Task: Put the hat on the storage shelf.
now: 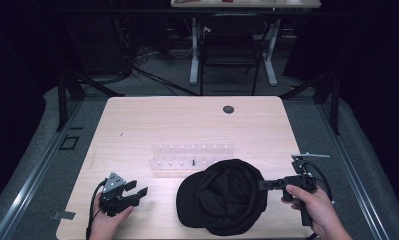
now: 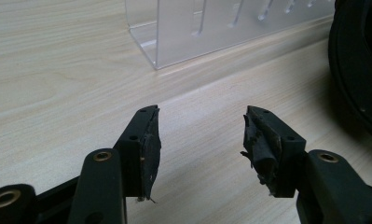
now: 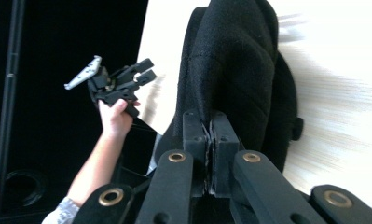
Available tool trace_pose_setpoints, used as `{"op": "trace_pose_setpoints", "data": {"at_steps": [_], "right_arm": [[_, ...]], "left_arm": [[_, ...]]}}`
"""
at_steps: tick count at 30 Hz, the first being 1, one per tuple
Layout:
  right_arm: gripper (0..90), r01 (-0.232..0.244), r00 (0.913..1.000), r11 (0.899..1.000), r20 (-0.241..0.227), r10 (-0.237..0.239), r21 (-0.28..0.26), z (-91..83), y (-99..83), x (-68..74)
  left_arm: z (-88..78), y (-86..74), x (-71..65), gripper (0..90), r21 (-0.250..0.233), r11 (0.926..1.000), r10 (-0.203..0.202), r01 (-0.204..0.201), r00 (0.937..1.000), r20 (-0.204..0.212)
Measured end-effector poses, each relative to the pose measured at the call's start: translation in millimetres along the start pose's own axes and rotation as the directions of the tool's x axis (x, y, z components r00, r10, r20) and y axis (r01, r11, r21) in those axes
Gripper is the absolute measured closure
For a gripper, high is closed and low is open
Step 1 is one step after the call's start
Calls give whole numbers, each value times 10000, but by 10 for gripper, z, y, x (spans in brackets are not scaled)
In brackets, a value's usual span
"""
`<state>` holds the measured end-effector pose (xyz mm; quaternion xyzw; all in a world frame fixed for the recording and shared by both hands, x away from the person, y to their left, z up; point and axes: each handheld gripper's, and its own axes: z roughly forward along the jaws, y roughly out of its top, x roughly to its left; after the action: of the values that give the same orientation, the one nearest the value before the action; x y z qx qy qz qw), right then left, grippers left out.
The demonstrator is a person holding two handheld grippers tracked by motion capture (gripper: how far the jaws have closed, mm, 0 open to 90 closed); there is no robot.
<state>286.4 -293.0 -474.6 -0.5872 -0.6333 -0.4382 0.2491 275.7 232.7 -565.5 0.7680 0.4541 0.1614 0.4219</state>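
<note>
Our right gripper (image 3: pixel 210 154) pinches the soft, light cap (image 1: pixel 227 196) by its edge, lower right; our left gripper (image 2: pixel 200 140) gapes empty.

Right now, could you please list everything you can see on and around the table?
cap: one, black, near edge of the table, its rim pinched by the right gripper
clear rack: one, see-through plastic with small pegs, mid-table just beyond the cap
table: one, light wood, with a dark round grommet near its far edge
chair: one, black, on the floor beyond the table
left gripper: one, black, jaws open over bare wood at the near left, held in the left hand
right gripper: one, black, shut on the cap, held in the right hand
</note>
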Motion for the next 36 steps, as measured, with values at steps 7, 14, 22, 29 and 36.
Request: {"op": "trace_pose_setpoints", "data": {"at_steps": [7, 14, 22, 29, 36], "right_arm": [[878, -5, 9989, 9999, -475, -1, -124, -30, 34, 96], [878, 34, 9967, 9998, -807, -50, -198, -59, 72, 211], [880, 66, 9923, 9998, -1233, -90, -195, -48, 100, 333], [882, -34, 9858, 9998, -1682, 3, -186, -54, 118, 358], [882, -56, 9795, 9994, -2013, -15, -348, -112, 141, 421]], "left_arm": [[1, -1, 0, 457, 16, 10000, 14, -14, 10000, -13], [-2, -1, 0, 457, 13, 10000, 5, -4, 10000, -30], [-2, -1, 2, 457, 7, 10000, 4, -4, 10000, -32], [-2, -2, 1, 458, -11, 10000, -10, 10, 10000, -28], [2, -2, 0, 458, 4, 10000, 22, -22, 10000, -33]]}}
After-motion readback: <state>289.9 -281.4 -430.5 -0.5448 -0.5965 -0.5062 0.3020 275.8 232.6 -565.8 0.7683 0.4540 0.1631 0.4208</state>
